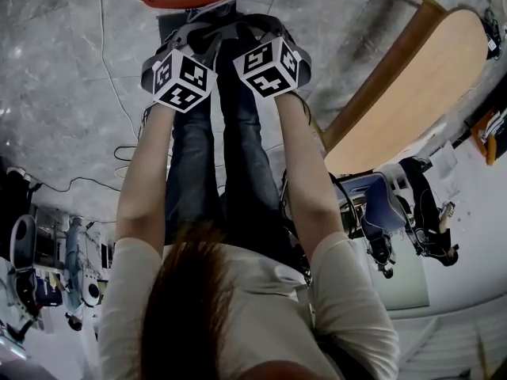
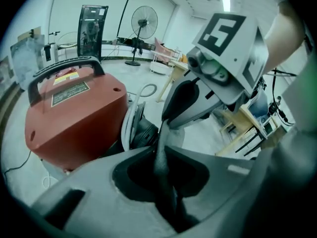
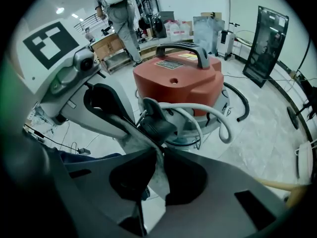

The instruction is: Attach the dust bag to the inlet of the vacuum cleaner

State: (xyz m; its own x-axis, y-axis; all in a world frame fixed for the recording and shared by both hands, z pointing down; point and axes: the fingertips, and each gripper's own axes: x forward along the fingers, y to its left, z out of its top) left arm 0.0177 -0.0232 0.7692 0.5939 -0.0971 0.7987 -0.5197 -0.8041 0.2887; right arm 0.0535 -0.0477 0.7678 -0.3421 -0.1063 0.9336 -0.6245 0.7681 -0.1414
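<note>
**Two grips on one dust bag [image 2: 161, 142], close by the vacuum cleaner [image 3: 176, 78]**

Your left gripper [image 2: 161, 152] has its jaws nearly together, pinching a thin fold of the grey bag fabric. Your right gripper [image 3: 159, 156] does the same on the same sheet, its tips facing the left's. The bag spans between the two, just in front of the red cleaner's lower front, near its pale hose [image 3: 218, 118]. Contact between bag and machine: cannot tell. In the head view both your arms reach straight out, grippers side by side.

Arms [image 1: 146, 180] outstretched, left gripper [image 2: 161, 147] and right gripper [image 3: 159, 150] side by side, pointing down, jaws pinched.
</note>
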